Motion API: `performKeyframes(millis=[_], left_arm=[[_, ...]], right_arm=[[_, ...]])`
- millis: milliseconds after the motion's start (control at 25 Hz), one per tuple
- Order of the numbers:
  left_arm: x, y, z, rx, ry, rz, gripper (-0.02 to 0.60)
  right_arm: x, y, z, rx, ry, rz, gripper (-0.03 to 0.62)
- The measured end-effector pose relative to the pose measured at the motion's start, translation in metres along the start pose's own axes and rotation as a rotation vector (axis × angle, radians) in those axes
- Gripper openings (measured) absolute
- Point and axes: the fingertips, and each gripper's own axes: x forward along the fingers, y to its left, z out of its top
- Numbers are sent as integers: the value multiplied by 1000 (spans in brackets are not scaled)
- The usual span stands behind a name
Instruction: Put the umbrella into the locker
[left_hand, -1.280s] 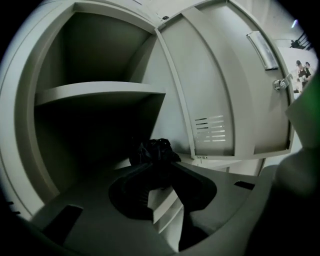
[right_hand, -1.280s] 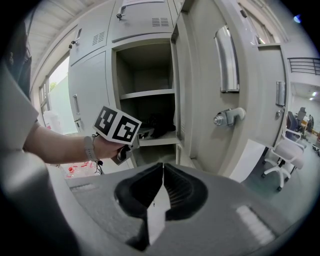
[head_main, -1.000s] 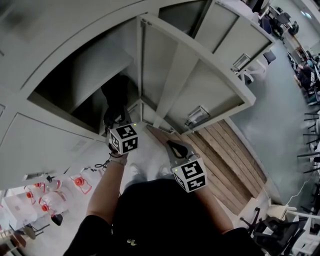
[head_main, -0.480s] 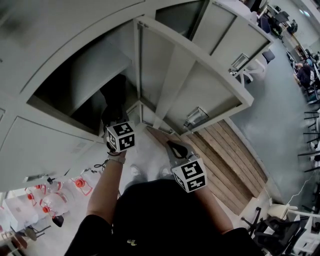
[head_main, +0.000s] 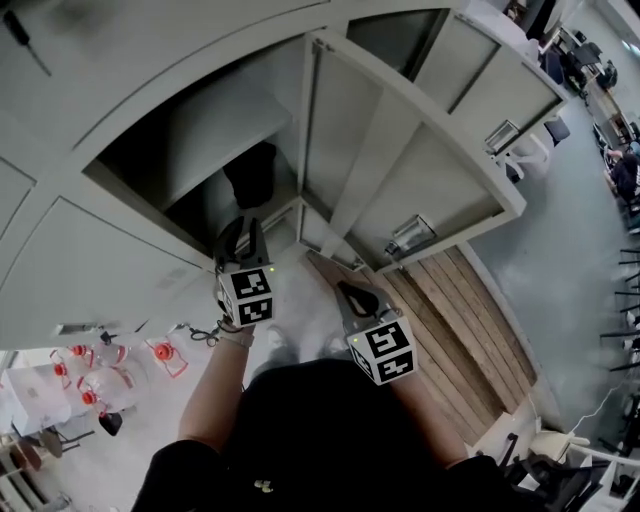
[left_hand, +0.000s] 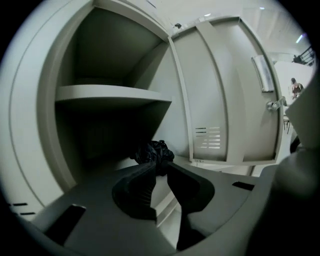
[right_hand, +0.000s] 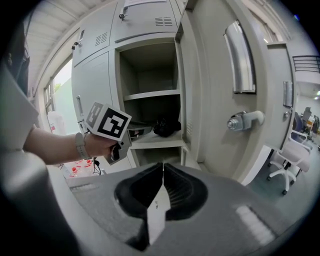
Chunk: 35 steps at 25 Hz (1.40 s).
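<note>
The umbrella (left_hand: 152, 151) lies bundled on the floor of the open locker's (right_hand: 150, 75) lower compartment, under the shelf (left_hand: 112, 93) and toward the right wall. My left gripper (left_hand: 161, 169) sits just outside the opening. Its fingers are narrow and have just been closing, with nothing between them — the umbrella lies beyond their tips. My right gripper (right_hand: 163, 170) hangs nearer me and to the right — fingers pressed together, empty.

We find no legible words, numbers or brand marks in any view. The cubes (head_main: 246, 297) on the left gripper (head_main: 243, 228) and right gripper (head_main: 341, 291) bear only black-and-white square code patterns. The locker (head_main: 350, 140) shows no lettering we can read.
</note>
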Motion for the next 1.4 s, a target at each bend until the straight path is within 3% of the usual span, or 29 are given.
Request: performKeyframes(millis=[360, 600, 960, 1400], left_arm=[[-62, -4, 2, 3, -37, -59, 35], [-101, 0, -6, -42, -37, -81, 15], [-144, 9, -21, -75, -32, -104, 14], [-174, 17, -17, -180, -69, -140, 14]], right_arm=[[17, 27, 14, -45, -21, 102, 4], [28, 48, 24, -66, -45, 172, 3], [34, 71, 37, -81, -81, 240, 5], [27, 88, 49, -113, -148, 279, 3]])
